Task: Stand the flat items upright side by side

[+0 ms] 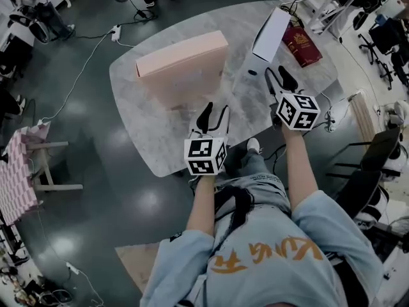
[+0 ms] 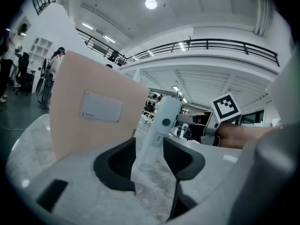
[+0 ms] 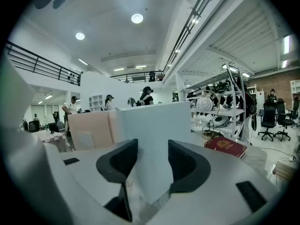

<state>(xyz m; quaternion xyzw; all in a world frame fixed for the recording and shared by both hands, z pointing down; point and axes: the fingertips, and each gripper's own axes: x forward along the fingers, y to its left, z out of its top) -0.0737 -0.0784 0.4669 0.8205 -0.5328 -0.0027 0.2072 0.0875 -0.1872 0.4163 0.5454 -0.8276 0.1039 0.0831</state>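
The head view alone shows the whole layout: the pink box (image 1: pixel 182 59) and the white box (image 1: pixel 271 34) both stand on edge on the marble tabletop (image 1: pixel 160 133), well apart, with the left gripper (image 1: pixel 214 115) near the tabletop's front edge and the right gripper (image 1: pixel 280 78) just short of the white box. The left gripper view adds the pink box's broad face, left of the jaws, bearing a pale rectangular label (image 2: pixel 101 107) whose print is too small to read. It also shows the white box's narrow edge, framed beyond the jaws, with a dark round dot (image 2: pixel 166 122) and a small illegible sticker; the right gripper's marker cube (image 2: pixel 227 108) lies to the right. The right gripper view shows the white box's plain broad face straight ahead and a red book (image 3: pixel 226 146) lying flat to the right of the jaws, its gold emblem unreadable. The jaws of the left gripper are spread partway, with nothing between the pads. The jaws of the right gripper are likewise partly spread and grip nothing; the white box fills the gap behind them, contact uncertain.
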